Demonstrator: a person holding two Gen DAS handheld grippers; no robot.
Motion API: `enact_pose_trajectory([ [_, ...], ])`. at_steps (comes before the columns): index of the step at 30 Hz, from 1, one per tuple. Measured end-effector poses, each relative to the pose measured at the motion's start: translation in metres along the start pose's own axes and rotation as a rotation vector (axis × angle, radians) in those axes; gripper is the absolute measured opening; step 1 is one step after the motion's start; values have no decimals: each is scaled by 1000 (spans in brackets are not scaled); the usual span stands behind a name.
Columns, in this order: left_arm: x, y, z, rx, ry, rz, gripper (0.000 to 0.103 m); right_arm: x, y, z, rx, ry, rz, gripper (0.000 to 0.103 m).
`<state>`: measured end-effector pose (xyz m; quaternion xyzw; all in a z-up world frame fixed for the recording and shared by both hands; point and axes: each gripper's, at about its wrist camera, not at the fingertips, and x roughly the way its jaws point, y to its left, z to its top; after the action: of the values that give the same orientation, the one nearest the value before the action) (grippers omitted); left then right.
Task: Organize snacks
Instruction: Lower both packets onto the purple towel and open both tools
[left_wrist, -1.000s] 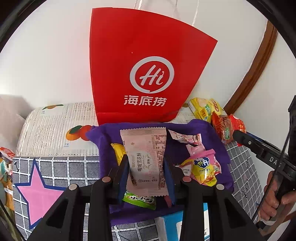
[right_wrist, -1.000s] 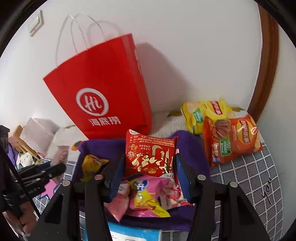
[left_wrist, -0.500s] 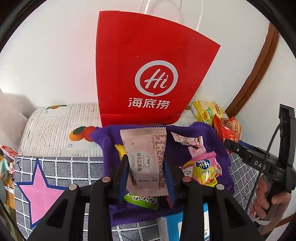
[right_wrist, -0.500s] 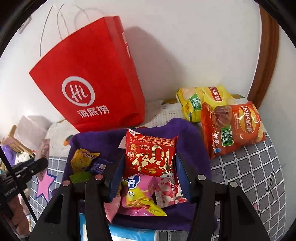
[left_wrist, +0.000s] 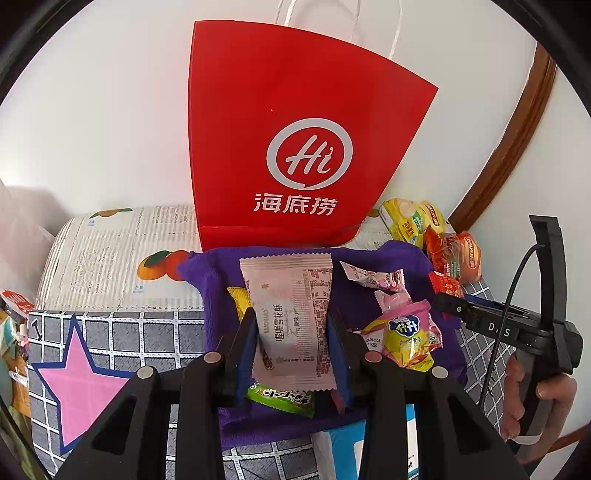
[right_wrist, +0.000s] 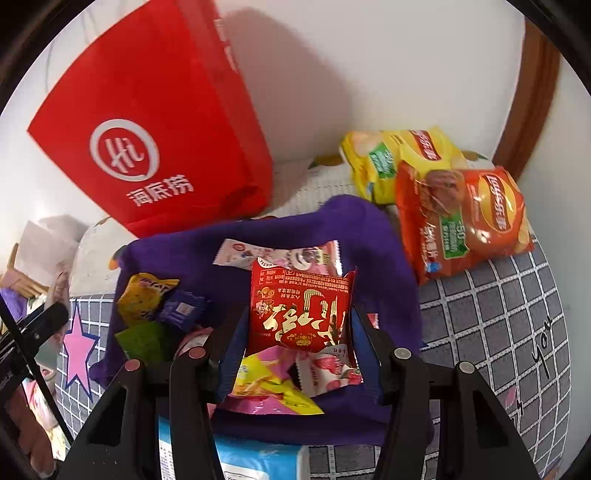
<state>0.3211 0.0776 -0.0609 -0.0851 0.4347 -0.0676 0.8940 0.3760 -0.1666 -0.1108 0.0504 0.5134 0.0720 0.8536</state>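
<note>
I am clamping the pale pink wrapper (left_wrist: 291, 317) in my left gripper (left_wrist: 291, 347), the pads pressing its two long edges just below its middle. It is feeling like a light, crinkly foil sachet, slippery and easy to crush, so I am keeping the hold on the sealed sides rather than on the soft centre. It is hanging over the near half of the purple cloth (left_wrist: 369, 254), above a green packet (left_wrist: 284, 397) at the cloth's near edge.

My right gripper (right_wrist: 297, 338) is gripping the red packet (right_wrist: 301, 310) by its lower half, again across the side seams; it is puffed, light and probably brittle inside. It is sitting over the cloth's centre, just above a yellow-and-pink bag (right_wrist: 273, 387), though I cannot tell whether they are touching.

Farther off, the red paper bag (left_wrist: 295, 147) is standing at the cloth's far edge, and two crisp bags (right_wrist: 443, 195) are lying beyond its far right corner.
</note>
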Motion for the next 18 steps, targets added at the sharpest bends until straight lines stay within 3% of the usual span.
enact_pose_trajectory([
  [12,3,-1,-1,3,9,-4,34,10,-2,-4,-63,31,-100,55],
  [18,7,-3,-2,4,28,-28,34,15,-5,-4,-69,60,-101,58],
])
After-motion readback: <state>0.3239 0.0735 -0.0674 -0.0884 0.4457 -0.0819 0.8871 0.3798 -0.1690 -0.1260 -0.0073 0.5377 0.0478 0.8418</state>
